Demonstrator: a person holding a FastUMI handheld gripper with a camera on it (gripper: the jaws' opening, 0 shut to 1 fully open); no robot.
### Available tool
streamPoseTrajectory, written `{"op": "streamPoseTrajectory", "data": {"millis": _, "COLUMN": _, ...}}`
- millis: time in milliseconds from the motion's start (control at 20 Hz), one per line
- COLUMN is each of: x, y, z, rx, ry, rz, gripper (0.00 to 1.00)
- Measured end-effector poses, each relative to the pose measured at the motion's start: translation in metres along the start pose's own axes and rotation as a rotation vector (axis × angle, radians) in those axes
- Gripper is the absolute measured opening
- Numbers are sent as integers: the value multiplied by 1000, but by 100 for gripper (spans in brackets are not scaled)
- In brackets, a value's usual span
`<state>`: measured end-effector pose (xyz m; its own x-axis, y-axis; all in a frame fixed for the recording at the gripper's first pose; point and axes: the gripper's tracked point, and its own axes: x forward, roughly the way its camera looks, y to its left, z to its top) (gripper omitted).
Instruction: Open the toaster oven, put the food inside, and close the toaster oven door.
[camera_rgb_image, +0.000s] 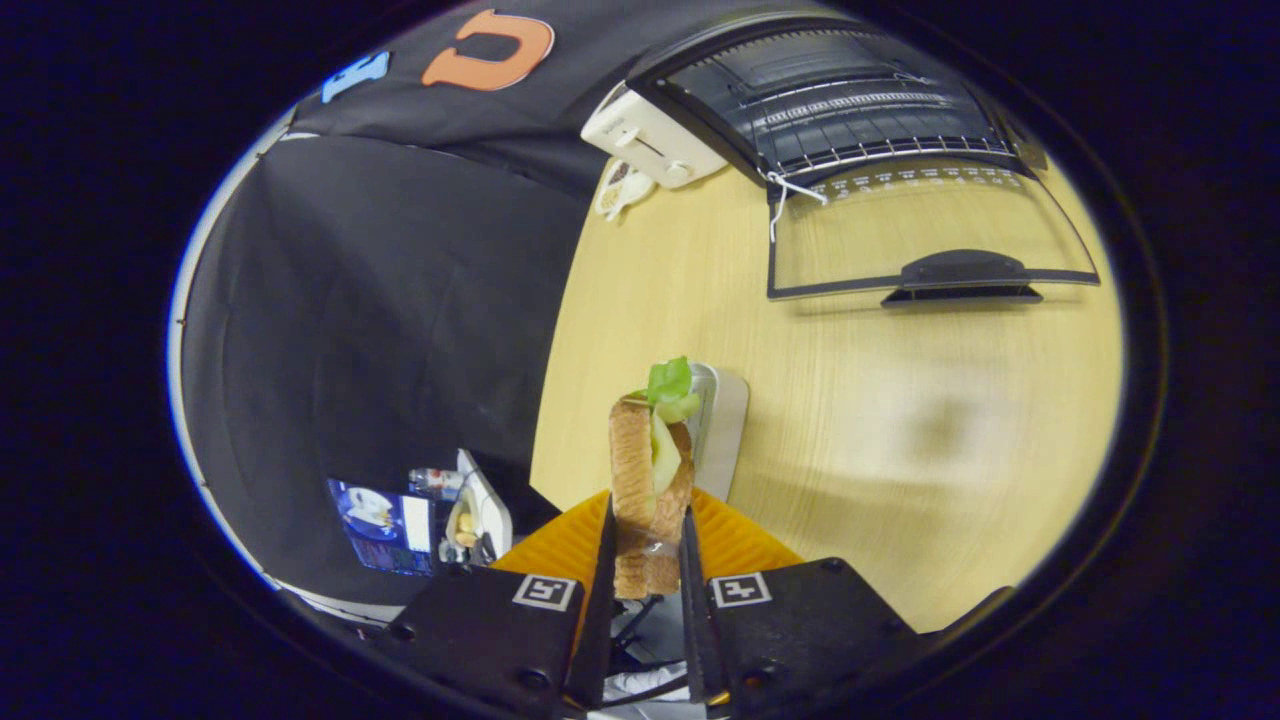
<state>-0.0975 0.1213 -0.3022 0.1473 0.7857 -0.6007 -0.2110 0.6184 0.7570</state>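
My gripper (647, 545) is shut on a sandwich (648, 470): two slices of brown bread with green lettuce sticking out of the far end, held upright between both fingers above the wooden table (900, 430). Far beyond the fingers stands the toaster oven (840, 90). Its glass door (920, 235) lies folded down flat toward me, with the dark handle (962, 272) at its near edge. The wire rack (850, 110) inside shows bare.
An orange ribbed tray (735, 540) lies just below the fingers, and a grey plate (725, 425) sits behind the sandwich. A white pop-up toaster (650, 140) stands left of the oven. The table's left edge drops to a black cloth floor with small items (420, 510) on it.
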Motion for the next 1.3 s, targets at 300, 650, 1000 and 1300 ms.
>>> {"op": "streamPoseTrajectory", "data": {"millis": 300, "x": -38, "y": -25, "z": 54, "rx": -22, "ry": -283, "rz": 75, "gripper": 36}}
{"op": "streamPoseTrajectory", "data": {"millis": 650, "x": -89, "y": -91, "z": 149, "rx": 265, "ry": -846, "rz": 136, "gripper": 35}}
{"op": "streamPoseTrajectory", "data": {"millis": 1000, "x": -86, "y": -135, "z": 210, "rx": 423, "ry": -1027, "rz": 126, "gripper": 35}}
{"op": "streamPoseTrajectory", "data": {"millis": 1300, "x": -63, "y": -152, "z": 269, "rx": 562, "ry": -1122, "rz": 114, "gripper": 35}}
